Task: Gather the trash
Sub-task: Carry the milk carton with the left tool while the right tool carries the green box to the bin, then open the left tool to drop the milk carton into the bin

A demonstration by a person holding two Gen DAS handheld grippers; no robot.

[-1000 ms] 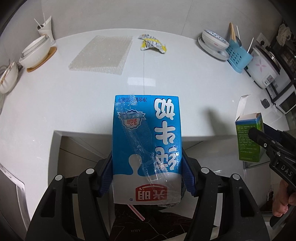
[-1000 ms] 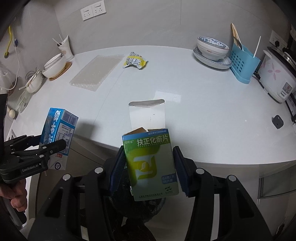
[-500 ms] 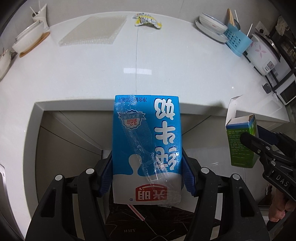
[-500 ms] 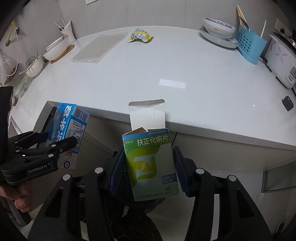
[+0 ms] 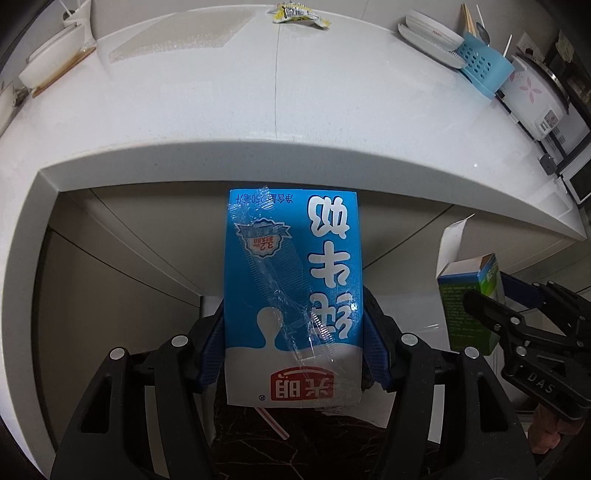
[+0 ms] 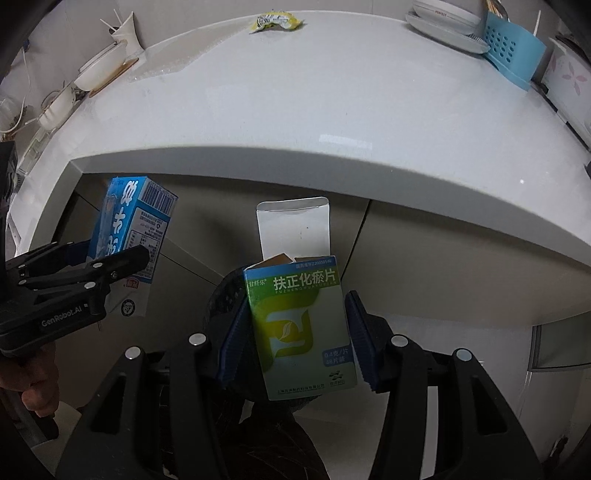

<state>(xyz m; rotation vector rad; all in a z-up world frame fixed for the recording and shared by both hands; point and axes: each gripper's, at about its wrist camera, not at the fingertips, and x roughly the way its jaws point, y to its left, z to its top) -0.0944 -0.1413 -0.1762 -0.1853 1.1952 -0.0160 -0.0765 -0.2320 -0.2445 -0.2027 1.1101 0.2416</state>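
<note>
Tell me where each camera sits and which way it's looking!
Left wrist: sits on the left gripper, looking down past the white counter's edge; its jaws clamp a blue milk carton.
Right wrist: sits on the right gripper, facing likewise; its jaws clamp a green medicine box; a hand shows at left.
Shared: both see the counter, the yellow snack wrapper, and each other's gripper and load.

Both grippers are angled steeply downward in front of the counter edge, side by side. The left gripper [image 5: 293,354] has its blue pads clamped on both sides of a milk carton [image 5: 291,295], and the right gripper [image 6: 295,343] is pinching a green medicine box [image 6: 301,328] the same way. You can see a bit of the person's hand [image 6: 29,384] wrapped around the left handle.
</note>
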